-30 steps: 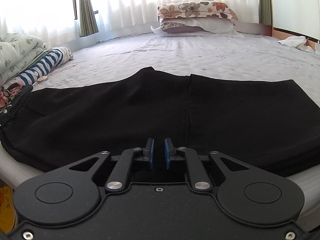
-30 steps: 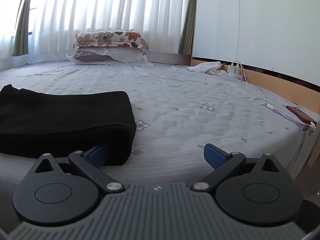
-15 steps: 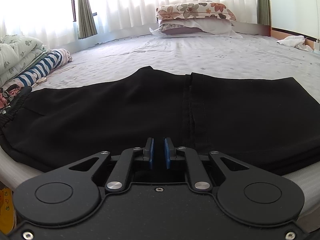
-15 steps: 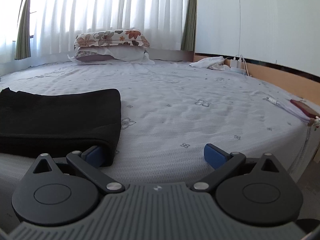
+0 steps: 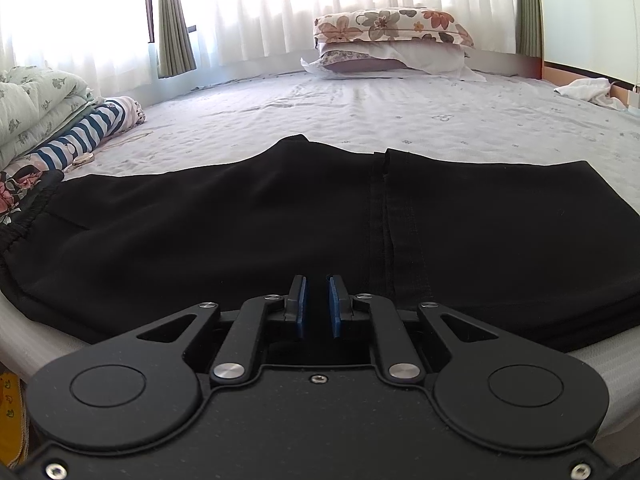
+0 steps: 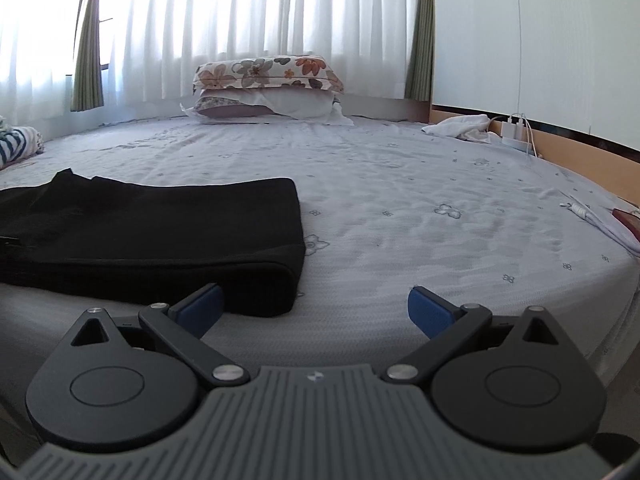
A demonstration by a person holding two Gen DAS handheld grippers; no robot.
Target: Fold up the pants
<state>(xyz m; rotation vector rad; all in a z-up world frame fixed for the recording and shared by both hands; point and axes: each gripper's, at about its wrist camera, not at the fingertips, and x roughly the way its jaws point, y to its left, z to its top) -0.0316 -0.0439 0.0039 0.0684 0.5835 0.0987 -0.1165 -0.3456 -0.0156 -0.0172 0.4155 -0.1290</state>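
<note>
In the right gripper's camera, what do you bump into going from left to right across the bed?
striped bundle → black pants → stacked flowery pillows → crumpled white cloth → white chargers with cables by the wall.

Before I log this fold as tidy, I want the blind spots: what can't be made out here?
- Pants, waistband end: cut off by the left edge of the left wrist view.
- Pants' near hem: hidden behind the left tongs.
- Fold layers: black on black, too dark to count.
- Pants' left part: cut off by the right wrist view's edge.
- Small items by the charger: too small to tell.
</note>
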